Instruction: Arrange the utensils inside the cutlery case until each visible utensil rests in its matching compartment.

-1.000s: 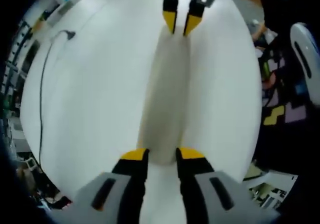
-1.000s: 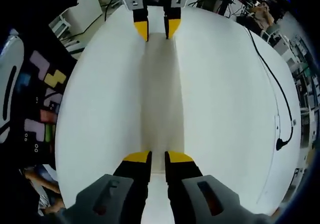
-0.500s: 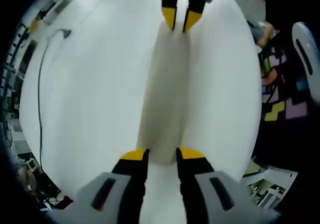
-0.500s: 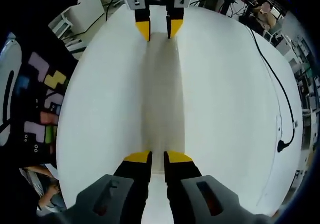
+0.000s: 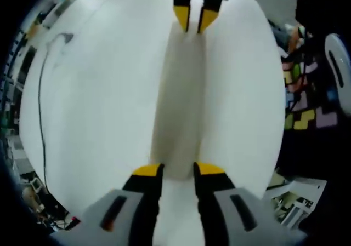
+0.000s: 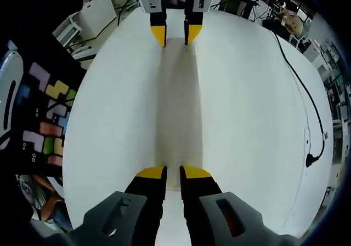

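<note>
A long, pale cream cutlery case [image 5: 178, 103] hangs edge-on above the white table [image 5: 98, 103], spanning from one gripper to the other. My left gripper [image 5: 179, 170] is shut on its near end in the left gripper view, and my right gripper [image 5: 191, 20] holds the far end at the top. In the right gripper view the same case [image 6: 178, 103] runs from my right gripper [image 6: 173, 173], shut on it, up to my left gripper [image 6: 175, 35]. I cannot see any utensils; the inside of the case is hidden.
A black cable [image 5: 41, 92] lies along the table's left side, and its plug [image 6: 313, 159] shows at the right in the right gripper view. Coloured puzzle floor mats [image 6: 46, 131] lie beyond the table edge. Desks and equipment crowd the background.
Both views have shifted a little: the opposite gripper sits slightly higher in each and more floor mat shows. Both holds on the case are unchanged.
</note>
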A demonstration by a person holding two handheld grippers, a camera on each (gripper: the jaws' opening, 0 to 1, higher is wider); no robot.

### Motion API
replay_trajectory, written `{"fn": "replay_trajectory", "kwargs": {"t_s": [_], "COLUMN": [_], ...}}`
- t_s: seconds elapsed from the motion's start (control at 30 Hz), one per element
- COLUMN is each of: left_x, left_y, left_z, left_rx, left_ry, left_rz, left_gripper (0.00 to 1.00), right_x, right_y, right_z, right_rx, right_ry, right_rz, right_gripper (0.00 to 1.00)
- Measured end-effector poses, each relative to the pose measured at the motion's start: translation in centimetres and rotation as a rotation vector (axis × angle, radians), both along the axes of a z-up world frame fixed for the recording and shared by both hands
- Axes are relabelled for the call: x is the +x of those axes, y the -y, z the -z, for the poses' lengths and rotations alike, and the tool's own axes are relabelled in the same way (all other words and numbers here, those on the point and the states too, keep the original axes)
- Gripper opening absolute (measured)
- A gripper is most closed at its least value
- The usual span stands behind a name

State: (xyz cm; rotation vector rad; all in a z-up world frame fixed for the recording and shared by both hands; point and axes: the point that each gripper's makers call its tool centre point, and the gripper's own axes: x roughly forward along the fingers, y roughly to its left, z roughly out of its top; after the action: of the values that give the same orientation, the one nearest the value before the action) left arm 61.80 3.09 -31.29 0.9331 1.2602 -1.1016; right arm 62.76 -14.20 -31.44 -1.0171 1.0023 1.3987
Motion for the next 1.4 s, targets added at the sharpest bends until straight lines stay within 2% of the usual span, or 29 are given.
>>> {"fn": "replay_trajectory", "kwargs": {"t_s": [0.07,0.23,0.47,0.6,0.83,0.97,1.03,1.13,1.2,1.27,1.4], "left_x": [-0.1,-0.2,-0.5,-0.7,-0.6,0.0,0.0,0.1,0.3,0.4,1.0], "left_y": [0.0,-0.1,-0.1,-0.2,-0.3,0.8,0.6,0.1,-0.1,-0.3,-0.9], "left_z": [0.0,-0.1,-0.1,-0.3,-0.6,-0.9,-1.3,-1.5,-1.5,-1.3,-0.5], "left_rx": [0.015,0.026,0.042,0.005,-0.076,-0.167,-0.187,-0.221,-0.247,-0.266,-0.26], "left_ry": [0.001,-0.009,-0.008,0.022,0.057,0.084,0.087,0.118,0.143,0.154,0.158], "left_rz": [0.001,0.01,0.022,0.023,0.029,0.031,0.022,0.049,0.068,0.085,0.076], "left_gripper": [0.25,0.24,0.25,0.24,0.24,0.31,0.32,0.37,0.42,0.47,0.49], "right_x": [-0.1,0.0,-0.6,-0.6,-0.3,-0.9,-1.0,-1.0,-1.3,-1.5,-1.5], "right_y": [-0.1,-0.1,0.1,0.3,0.3,0.6,0.4,0.9,1.4,1.9,2.4], "right_z": [0.0,0.0,0.0,-0.1,-0.3,-0.6,-1.5,-2.5,-2.3,-1.8,-0.7], "right_rx": [-0.017,-0.062,-0.081,-0.031,-0.004,0.01,0.055,0.078,0.069,0.056,0.039], "right_ry": [0.008,0.017,0.061,0.063,0.093,0.045,0.05,0.074,0.079,0.07,0.056], "right_rz": [-0.006,0.061,0.002,0.045,0.049,0.069,0.072,0.074,0.068,0.072,0.089], "right_gripper": [0.09,0.09,0.07,0.07,0.11,0.19,0.2,0.28,0.35,0.36,0.39]}}
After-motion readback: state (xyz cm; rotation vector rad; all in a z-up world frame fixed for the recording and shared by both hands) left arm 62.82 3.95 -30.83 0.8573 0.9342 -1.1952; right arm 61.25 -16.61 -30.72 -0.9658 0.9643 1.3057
